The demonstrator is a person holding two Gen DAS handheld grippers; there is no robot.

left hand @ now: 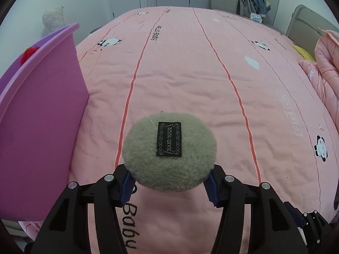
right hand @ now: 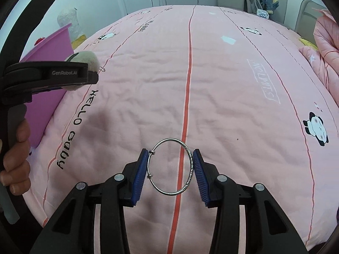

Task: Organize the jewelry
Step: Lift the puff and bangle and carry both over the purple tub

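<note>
Your left gripper (left hand: pixel 169 182) has its fingers (left hand: pixel 127 188) clenched on a round, grey-green fluffy pouch (left hand: pixel 169 154) bearing a black woven label, held above the pink bed (left hand: pixel 190 74). Only the right wrist view shows your right gripper (right hand: pixel 169 169) grasping a thin silver bangle (right hand: pixel 170 167) upright between its fingers (right hand: pixel 139 175), and your hand (right hand: pixel 15 163) far left.

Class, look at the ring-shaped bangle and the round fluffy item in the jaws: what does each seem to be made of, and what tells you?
Bangle: probably silver-toned metal, polished; it glints and keeps a thin, rigid hoop. Fluffy item: likely plush or faux fur, matte grey-green; short fuzzy pile, with a woven black label sewn on.
</note>
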